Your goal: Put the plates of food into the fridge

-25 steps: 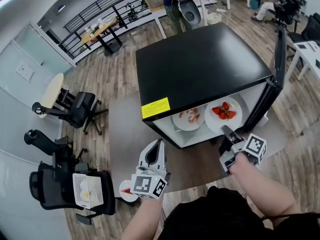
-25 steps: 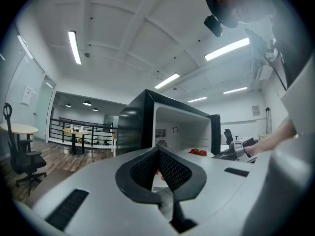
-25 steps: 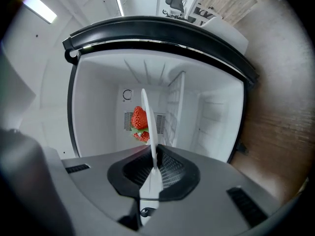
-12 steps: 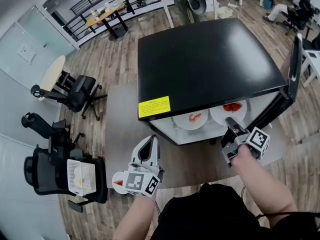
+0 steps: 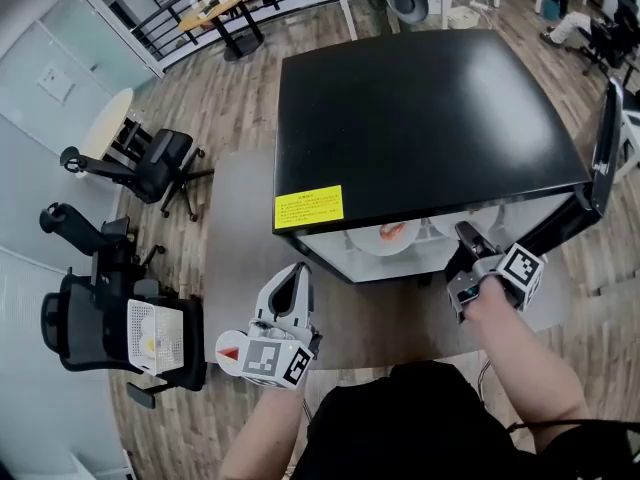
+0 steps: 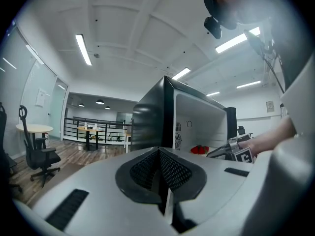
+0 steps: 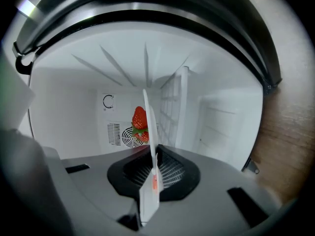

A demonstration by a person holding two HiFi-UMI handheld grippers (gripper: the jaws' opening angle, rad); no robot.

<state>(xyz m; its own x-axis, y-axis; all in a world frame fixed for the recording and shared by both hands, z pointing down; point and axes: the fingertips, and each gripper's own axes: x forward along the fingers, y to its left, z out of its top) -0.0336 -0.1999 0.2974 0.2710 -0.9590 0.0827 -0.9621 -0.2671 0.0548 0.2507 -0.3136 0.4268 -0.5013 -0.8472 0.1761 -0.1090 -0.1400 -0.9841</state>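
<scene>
Compared with a second before, far less of the two plates could be seen from the head view. The strawberry plate (image 5: 487,218), then shown almost whole at the mouth of the black fridge (image 5: 420,118), had been carried further in. Only a white sliver of it was left showing under the front edge of the fridge top. The shrimp plate (image 5: 372,246), just beside it on the same shelf, was likewise half covered by that edge. The right gripper (image 5: 466,236) had been brought closer to the opening.

The right gripper's jaws were clenched on the rim of the strawberry plate. In the right gripper view the plate was seen edge-on as a thin white blade rising out of the slit. The strawberries (image 7: 139,119) were seen beyond it, in front of the fridge's white back wall.

The left gripper (image 5: 295,276) was held level outside the fridge, aimed at its left front corner, its jaws pressed together with nothing gripped. A small white plate with a red piece (image 5: 230,348) was seen beside its marker cube; contact could not be judged. The fridge door (image 5: 605,138) stood open at the right.
</scene>
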